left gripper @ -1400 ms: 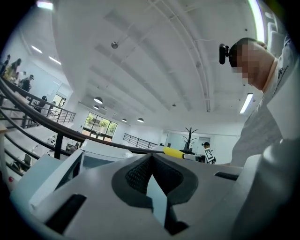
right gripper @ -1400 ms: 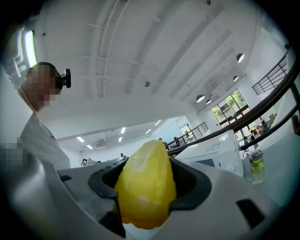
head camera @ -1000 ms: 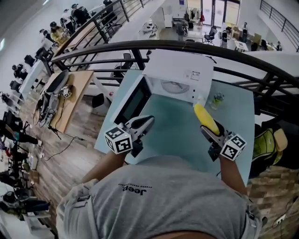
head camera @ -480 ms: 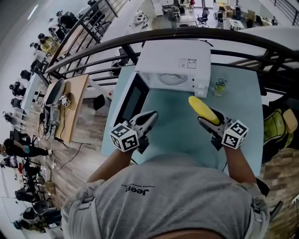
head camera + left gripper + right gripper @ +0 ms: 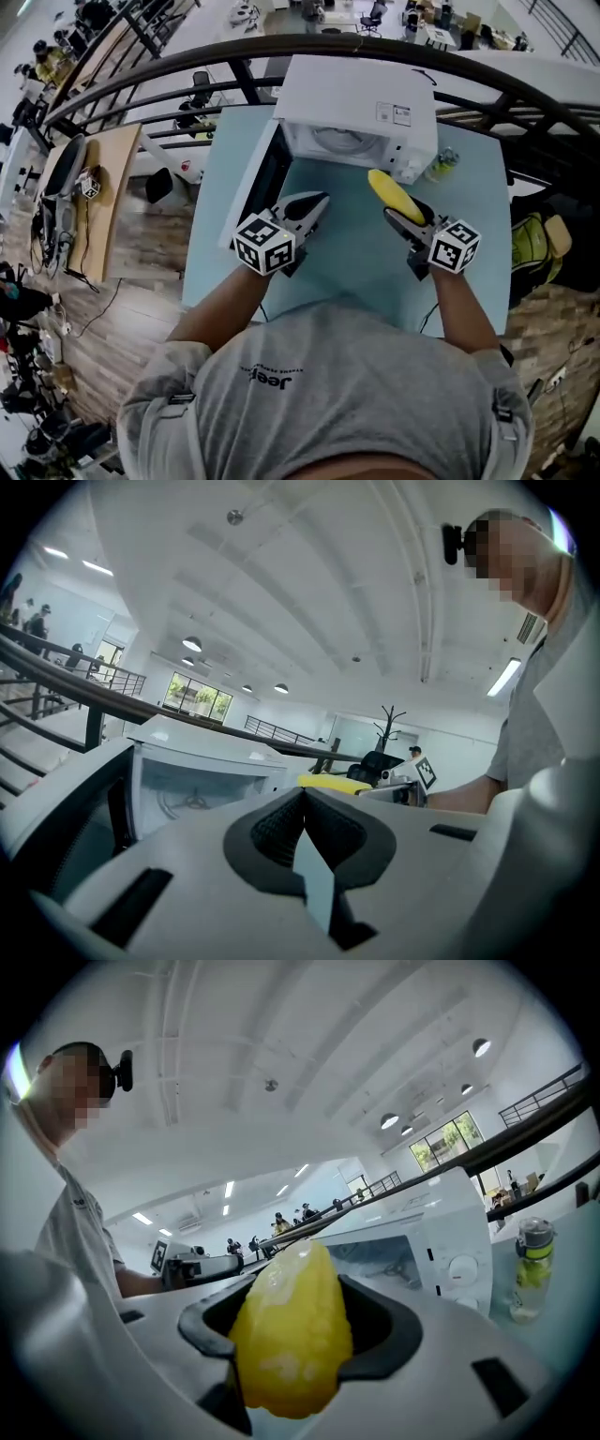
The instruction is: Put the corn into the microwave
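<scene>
Since the corn (image 5: 389, 190) is clenched in the right gripper's (image 5: 405, 217) jaws, long axis pointing far-left toward the microwave's (image 5: 356, 103) open cavity just beyond it above the tabletop (image 5: 356, 267), a straight push should serve (the left gripper (image 5: 305, 208), jaws pressed together on nothing, hovers beside the door (image 5: 265, 187)).

bright even ceiling light, fisheye edges, soft shadows
</scene>
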A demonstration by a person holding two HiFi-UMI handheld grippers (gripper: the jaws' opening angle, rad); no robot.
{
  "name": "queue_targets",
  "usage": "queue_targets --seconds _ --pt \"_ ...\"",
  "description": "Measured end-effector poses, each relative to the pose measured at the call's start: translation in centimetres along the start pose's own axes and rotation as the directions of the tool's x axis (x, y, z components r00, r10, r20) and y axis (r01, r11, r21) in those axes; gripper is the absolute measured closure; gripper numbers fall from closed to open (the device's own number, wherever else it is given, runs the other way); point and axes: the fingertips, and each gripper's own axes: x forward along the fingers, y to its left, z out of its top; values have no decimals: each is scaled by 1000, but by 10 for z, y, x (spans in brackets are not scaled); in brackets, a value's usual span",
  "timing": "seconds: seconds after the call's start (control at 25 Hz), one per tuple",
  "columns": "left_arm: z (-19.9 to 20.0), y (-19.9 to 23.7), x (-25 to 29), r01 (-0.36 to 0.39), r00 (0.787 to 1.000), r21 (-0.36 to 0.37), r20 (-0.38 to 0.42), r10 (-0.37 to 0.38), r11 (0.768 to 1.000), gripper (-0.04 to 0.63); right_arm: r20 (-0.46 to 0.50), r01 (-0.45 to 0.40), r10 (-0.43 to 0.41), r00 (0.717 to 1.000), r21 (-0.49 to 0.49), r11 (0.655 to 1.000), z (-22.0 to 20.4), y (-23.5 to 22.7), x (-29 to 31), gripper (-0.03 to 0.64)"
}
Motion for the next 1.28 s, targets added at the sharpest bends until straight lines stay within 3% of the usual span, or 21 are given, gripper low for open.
queue_targets --seconds 0.52,1.04,1.28 --pt "-26 35 13 -62 998 -4 -4 62 998 577 -144 72 -80 986 -62 995 -29 -46 101 344" --pt "-54 73 38 -99 995 -30 -21 98 995 577 -201 200 -222 954 -124 972 -49 -103 167 345" --pt "-65 79 50 -98 995 -4 -35 97 995 577 -197 249 -278 940 -159 955 -48 -127 185 345"
